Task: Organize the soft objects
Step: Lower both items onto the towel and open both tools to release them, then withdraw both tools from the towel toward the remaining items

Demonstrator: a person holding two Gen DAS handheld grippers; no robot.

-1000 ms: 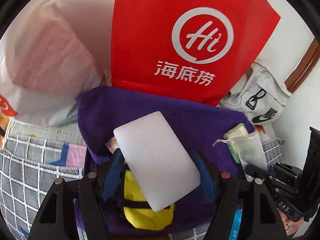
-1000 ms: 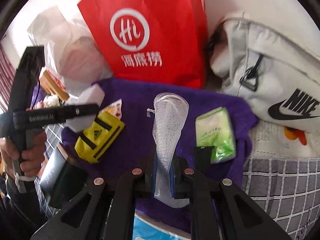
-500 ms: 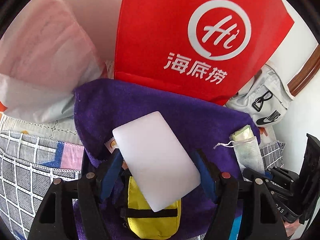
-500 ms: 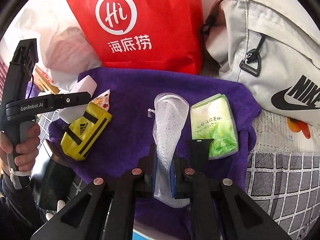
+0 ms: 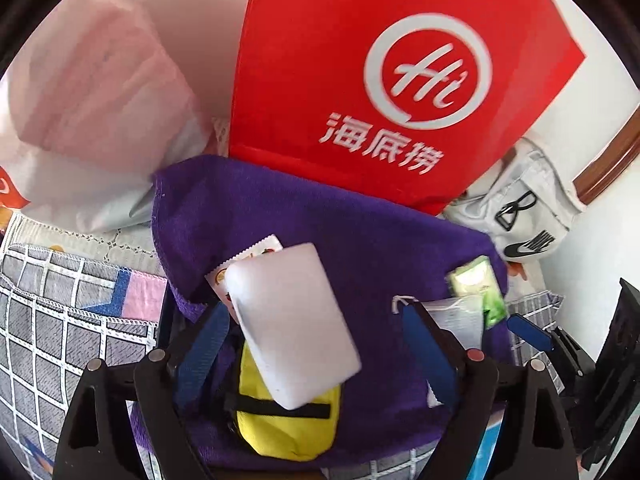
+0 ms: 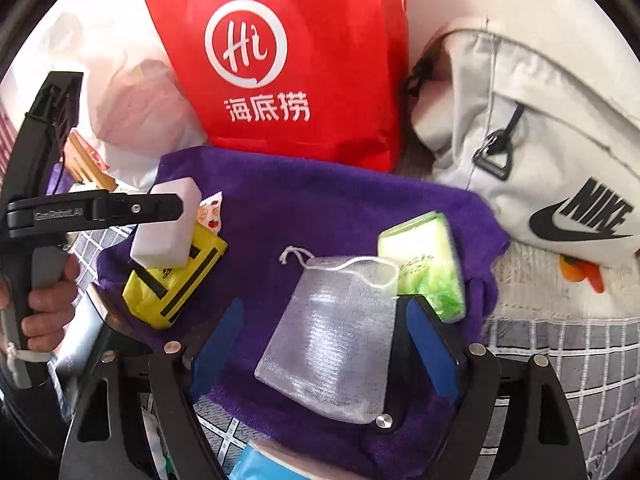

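Note:
A purple towel lies spread on the bed and also shows in the right wrist view. My left gripper is open; a white sponge block sits loose between its fingers, resting on a yellow pouch. In the right wrist view the sponge lies on the pouch. My right gripper is open; a white mesh bag lies flat on the towel between its fingers. A green tissue pack lies to its right.
A red paper bag stands behind the towel, with a white plastic bag to its left and a grey Nike bag to its right. A small snack packet lies under the sponge. The bedding is checked.
My right gripper has opened and let go of the mesh bag, which now lies flat on the towel. My left gripper has opened wider and the sponge has dropped onto the pouch.

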